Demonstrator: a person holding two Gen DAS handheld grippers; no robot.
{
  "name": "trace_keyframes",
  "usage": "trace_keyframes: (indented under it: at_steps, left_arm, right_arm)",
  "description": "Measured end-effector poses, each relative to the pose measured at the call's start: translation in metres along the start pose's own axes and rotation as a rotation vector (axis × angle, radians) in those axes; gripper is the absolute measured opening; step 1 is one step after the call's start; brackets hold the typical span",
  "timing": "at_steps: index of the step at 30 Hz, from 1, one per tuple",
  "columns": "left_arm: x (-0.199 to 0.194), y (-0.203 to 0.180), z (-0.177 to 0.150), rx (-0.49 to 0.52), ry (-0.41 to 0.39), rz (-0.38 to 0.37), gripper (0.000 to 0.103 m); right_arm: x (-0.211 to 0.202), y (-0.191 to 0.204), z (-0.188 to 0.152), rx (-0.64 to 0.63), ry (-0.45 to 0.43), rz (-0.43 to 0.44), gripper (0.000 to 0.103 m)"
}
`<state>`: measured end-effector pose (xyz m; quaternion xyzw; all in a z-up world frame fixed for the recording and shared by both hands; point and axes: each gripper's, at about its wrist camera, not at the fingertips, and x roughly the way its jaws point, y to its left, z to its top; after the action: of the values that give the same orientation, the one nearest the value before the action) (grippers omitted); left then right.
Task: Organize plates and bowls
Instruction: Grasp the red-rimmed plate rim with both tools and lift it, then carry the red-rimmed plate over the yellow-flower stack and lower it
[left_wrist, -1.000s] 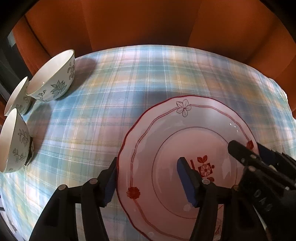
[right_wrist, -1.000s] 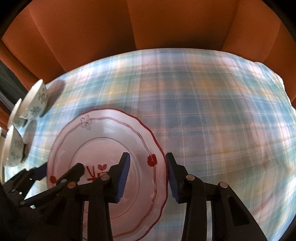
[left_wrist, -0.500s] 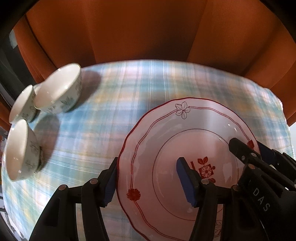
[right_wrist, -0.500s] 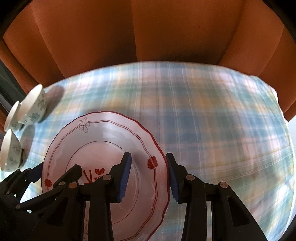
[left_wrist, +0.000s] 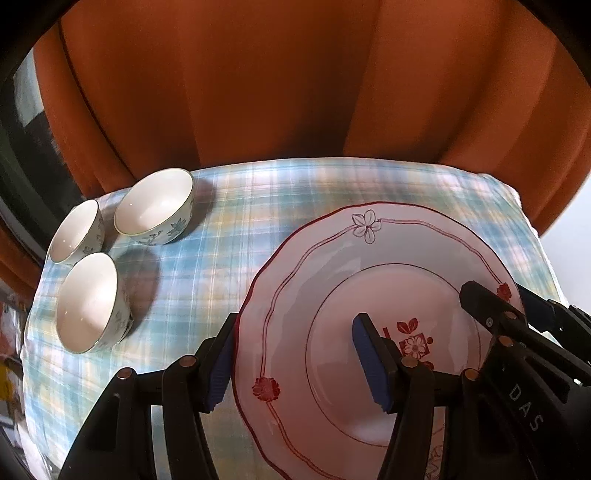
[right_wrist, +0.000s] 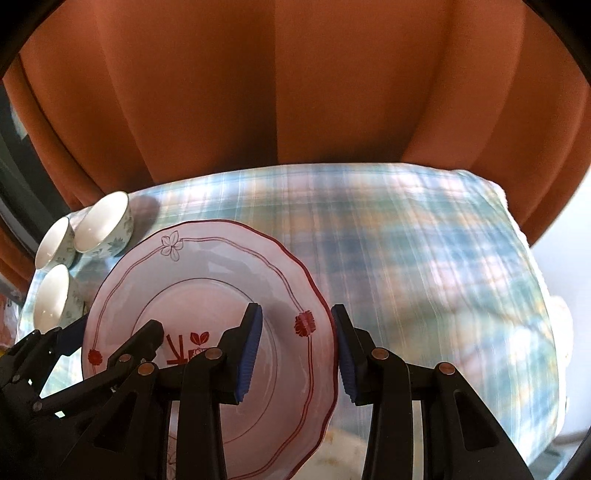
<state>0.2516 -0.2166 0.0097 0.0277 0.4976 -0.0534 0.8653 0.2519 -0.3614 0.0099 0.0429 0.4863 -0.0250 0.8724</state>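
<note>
A white plate (left_wrist: 332, 295) with red flower trim is held above the plaid tablecloth (left_wrist: 236, 206) by both grippers. My left gripper (left_wrist: 295, 365) straddles its left rim, one finger under, one on top. My right gripper (right_wrist: 295, 354) straddles its right rim (right_wrist: 314, 302) the same way. The plate (right_wrist: 207, 273) looks lifted, with the cloth far below. Three white bowls with blue-green leaves stand at the far left: one (left_wrist: 155, 206), one (left_wrist: 75, 230), one (left_wrist: 90, 301).
An orange curtain (left_wrist: 277, 81) hangs behind the table. The tablecloth's right edge (right_wrist: 546, 295) drops off at the right. The bowls also show in the right wrist view (right_wrist: 103, 225) at the left.
Both grippers have risen with the plate. The table and bowls now look smaller and lower in view, and more curtain shows.
</note>
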Motion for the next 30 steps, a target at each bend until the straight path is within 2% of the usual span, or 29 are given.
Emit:
trace_keyframes:
  at_steps: [4, 11, 21, 30]
  left_arm:
    - [-0.017, -0.002, -0.020, 0.033, -0.014, -0.041, 0.061]
    - [-0.027, -0.011, -0.061, 0.103, 0.025, -0.100, 0.061]
    - [-0.024, -0.035, -0.109, 0.145, 0.099, -0.091, 0.061]
    - [-0.015, -0.057, -0.136, 0.107, 0.137, -0.043, 0.062]
  right_arm:
    - [-0.025, 0.001, -0.022, 0.029, -0.016, -0.043, 0.043]
    - [-0.053, -0.004, -0.072, 0.097, 0.000, -0.111, 0.043]
    - [-0.053, -0.020, -0.133, 0.114, 0.082, -0.128, 0.043]
    - [-0.040, -0.043, -0.155, 0.071, 0.144, -0.090, 0.043]
